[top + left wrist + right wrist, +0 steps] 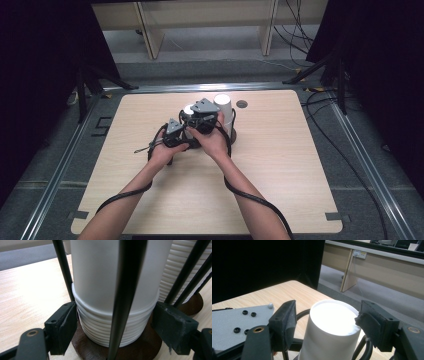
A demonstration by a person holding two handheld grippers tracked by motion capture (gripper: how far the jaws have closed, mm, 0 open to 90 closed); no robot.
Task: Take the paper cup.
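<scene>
A stack of white paper cups (100,277) stands upside down on a dark brown round base (140,347), fenced by thin black rods (127,290). My left gripper (115,325) is shut on the ribbed lower rims of this stack, one pad on each side. In the high view the left gripper (184,132) sits low at the stack's left. My right gripper (324,320) is open around the top cup (332,320): its right pad touches the rim, its left pad stands apart. From above, the right gripper (194,113) is over the cup top (188,109).
A second, taller stack of white cups (222,102) on its own brown base (195,305) stands just right of the first. A small round hole (242,104) sits in the wooden table (280,165) behind it. Black curtains flank the table; cables trail from both grippers.
</scene>
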